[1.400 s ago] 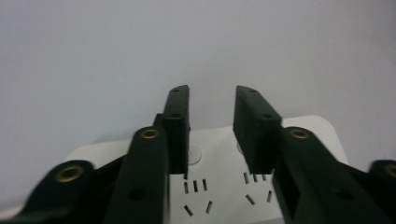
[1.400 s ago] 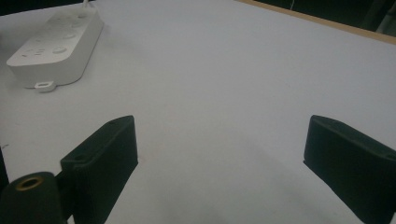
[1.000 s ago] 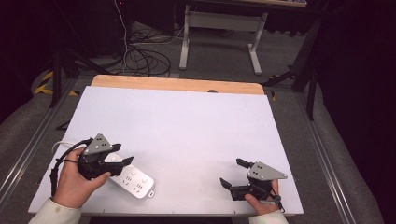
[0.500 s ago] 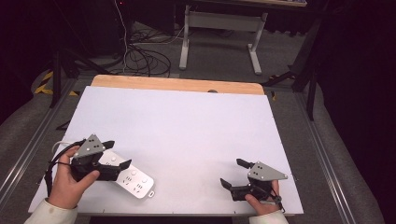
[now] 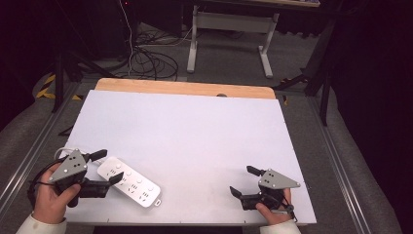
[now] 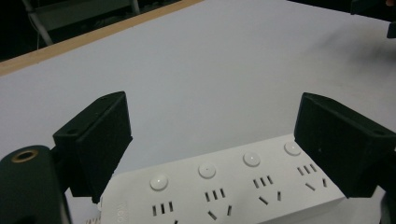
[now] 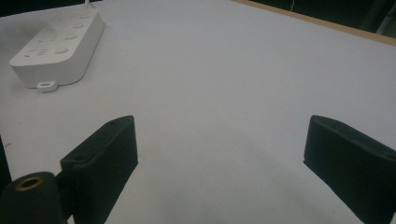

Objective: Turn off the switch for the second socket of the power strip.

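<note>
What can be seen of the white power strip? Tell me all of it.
The power strip is a long white block, plastic by the look, with rounded corners. It lies flat and slantwise on the white table near its front left. Its top shows a row of round buttons above slotted sockets; one end has a small loop. The open left gripper straddles one end, not pressing it.

The left claw [image 5: 108,166] has drawn back toward the near left corner of the bench [image 5: 195,122], sliding away along the power strip [image 5: 129,182]. A second ago it sat over the strip's left end with its jaws closer together about the strip; its jaws have just been opening, and now they stand wide apart, one on each side of that end without pressing on it. More of the strip's top lies uncovered than before. The left hand [image 5: 51,200] came back with it.
</note>
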The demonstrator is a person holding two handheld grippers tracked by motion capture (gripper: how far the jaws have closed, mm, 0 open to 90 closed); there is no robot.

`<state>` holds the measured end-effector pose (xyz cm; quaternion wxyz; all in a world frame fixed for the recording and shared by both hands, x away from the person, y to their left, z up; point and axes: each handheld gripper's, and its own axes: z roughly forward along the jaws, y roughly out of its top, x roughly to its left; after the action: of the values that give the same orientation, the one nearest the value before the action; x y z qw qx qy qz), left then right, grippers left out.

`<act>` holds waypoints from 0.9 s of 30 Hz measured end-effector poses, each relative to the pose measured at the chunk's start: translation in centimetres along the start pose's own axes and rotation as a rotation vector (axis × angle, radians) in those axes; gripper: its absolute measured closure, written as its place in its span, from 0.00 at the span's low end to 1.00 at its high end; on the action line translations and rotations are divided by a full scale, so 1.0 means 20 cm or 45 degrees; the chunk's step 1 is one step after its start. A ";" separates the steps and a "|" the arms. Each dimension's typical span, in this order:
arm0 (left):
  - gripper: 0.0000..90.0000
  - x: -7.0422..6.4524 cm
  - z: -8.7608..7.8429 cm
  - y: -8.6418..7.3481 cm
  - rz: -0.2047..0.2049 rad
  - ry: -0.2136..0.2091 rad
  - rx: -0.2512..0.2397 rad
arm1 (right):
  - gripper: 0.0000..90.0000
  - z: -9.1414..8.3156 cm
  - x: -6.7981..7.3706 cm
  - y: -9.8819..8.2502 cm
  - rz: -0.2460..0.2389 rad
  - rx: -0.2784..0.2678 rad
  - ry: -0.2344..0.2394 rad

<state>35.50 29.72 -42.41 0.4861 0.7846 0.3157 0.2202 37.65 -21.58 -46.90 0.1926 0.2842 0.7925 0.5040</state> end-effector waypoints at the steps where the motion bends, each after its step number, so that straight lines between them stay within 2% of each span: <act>1: 0.13 0.00 -0.01 -0.01 0.002 -0.005 -0.005 | 0.11 0.00 0.00 0.00 0.000 0.000 0.000; 11: 0.12 0.02 -0.07 -0.13 0.039 0.017 -0.054 | 0.11 0.00 0.00 0.00 -0.019 0.003 0.009; 13: 0.10 0.02 -0.08 -0.15 0.052 0.014 -0.053 | 0.11 0.00 0.00 0.00 -0.021 0.004 0.015; 18: 0.08 0.02 -0.07 -0.20 0.047 0.008 -0.033 | 0.11 0.00 0.00 0.00 -0.020 0.005 0.024; 23: 0.08 0.02 -0.07 -0.23 0.058 0.030 -0.037 | 0.11 0.00 0.00 0.00 -0.019 0.005 0.051; 27: 0.07 0.02 -0.07 -0.26 0.060 0.027 -0.030 | 0.11 0.00 0.00 0.00 -0.019 0.007 0.056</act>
<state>33.35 32.56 -46.53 0.4867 0.7835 0.2997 0.2437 37.59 -21.70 -46.93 0.1780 0.2676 0.8001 0.5065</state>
